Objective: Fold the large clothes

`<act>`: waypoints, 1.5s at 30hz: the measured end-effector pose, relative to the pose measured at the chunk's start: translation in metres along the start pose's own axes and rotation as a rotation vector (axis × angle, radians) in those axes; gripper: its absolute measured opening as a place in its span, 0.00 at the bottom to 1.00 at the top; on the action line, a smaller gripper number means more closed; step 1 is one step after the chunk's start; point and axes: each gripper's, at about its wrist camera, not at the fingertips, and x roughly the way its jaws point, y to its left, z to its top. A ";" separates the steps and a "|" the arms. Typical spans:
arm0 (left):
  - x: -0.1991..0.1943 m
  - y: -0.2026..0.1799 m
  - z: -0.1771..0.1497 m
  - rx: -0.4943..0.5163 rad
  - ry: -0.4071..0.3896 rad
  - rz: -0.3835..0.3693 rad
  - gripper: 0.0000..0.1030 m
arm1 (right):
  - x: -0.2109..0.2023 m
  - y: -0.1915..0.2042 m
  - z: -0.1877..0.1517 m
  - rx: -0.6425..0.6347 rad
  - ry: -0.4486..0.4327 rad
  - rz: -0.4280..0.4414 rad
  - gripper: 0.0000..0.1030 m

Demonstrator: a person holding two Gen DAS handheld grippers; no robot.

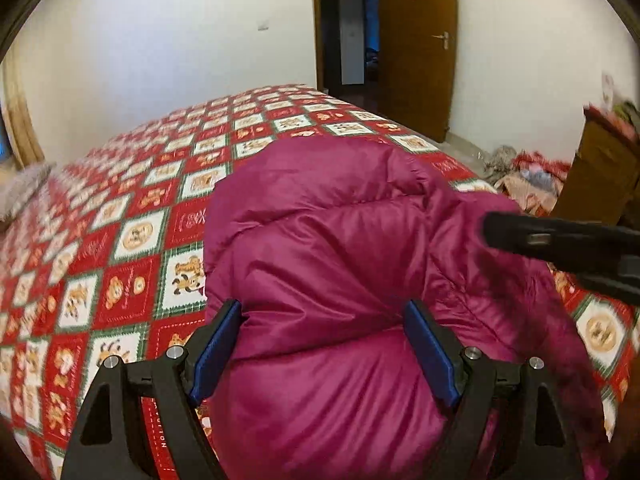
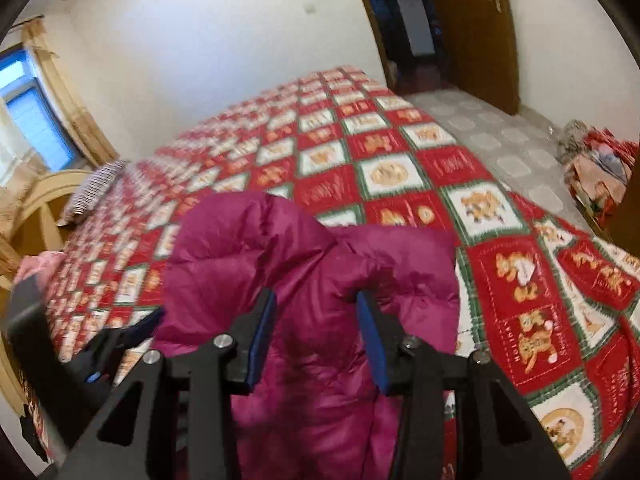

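Note:
A magenta puffer jacket [image 1: 320,248] lies bunched on the bed near its front edge; it also shows in the right wrist view [image 2: 280,264]. My left gripper [image 1: 324,312] is open, its blue pads [image 1: 216,344] spread on either side of a bulge of the jacket. My right gripper [image 2: 316,300] is open too, its pads [image 2: 370,332] straddling a fold with a dark fur trim [image 2: 304,344]. The right gripper also shows in the left wrist view [image 1: 560,240] at the right, above the jacket. The left gripper shows in the right wrist view [image 2: 120,336] at the lower left.
The bed carries a red, white and green patchwork cover [image 1: 132,208]. A striped pillow [image 2: 92,192] lies by the headboard at the left. An open wooden door [image 1: 416,40] is at the back. Clutter [image 2: 596,164] sits on the tiled floor at the right, beside a wooden cabinet [image 1: 600,168].

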 end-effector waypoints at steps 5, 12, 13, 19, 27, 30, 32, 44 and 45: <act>0.016 0.004 -0.002 -0.006 0.007 -0.020 0.80 | 0.021 -0.032 -0.022 0.085 0.042 -0.018 0.45; 0.030 -0.005 -0.001 0.037 0.023 0.014 0.82 | 0.028 -0.043 -0.041 0.088 0.016 -0.018 0.48; 0.032 -0.007 -0.002 0.041 0.030 0.017 0.83 | 0.029 -0.044 -0.043 0.086 0.011 -0.017 0.48; 0.041 -0.010 -0.007 0.044 0.020 0.016 0.86 | 0.031 -0.046 -0.051 0.091 -0.030 -0.026 0.48; 0.055 -0.009 -0.011 0.004 0.017 -0.021 0.92 | 0.031 -0.054 -0.054 0.131 -0.050 0.006 0.48; 0.057 -0.006 -0.011 -0.009 0.027 -0.040 0.93 | 0.030 -0.053 -0.054 0.119 -0.041 -0.004 0.48; 0.057 -0.008 -0.012 -0.001 0.027 -0.036 0.93 | 0.029 -0.048 -0.050 0.071 -0.006 -0.035 0.48; 0.038 -0.008 -0.009 0.039 0.045 -0.081 0.93 | 0.036 -0.056 -0.046 0.076 0.011 -0.050 0.53; 0.030 -0.002 -0.005 0.034 0.034 -0.088 0.93 | 0.035 -0.054 -0.049 0.051 -0.002 -0.060 0.53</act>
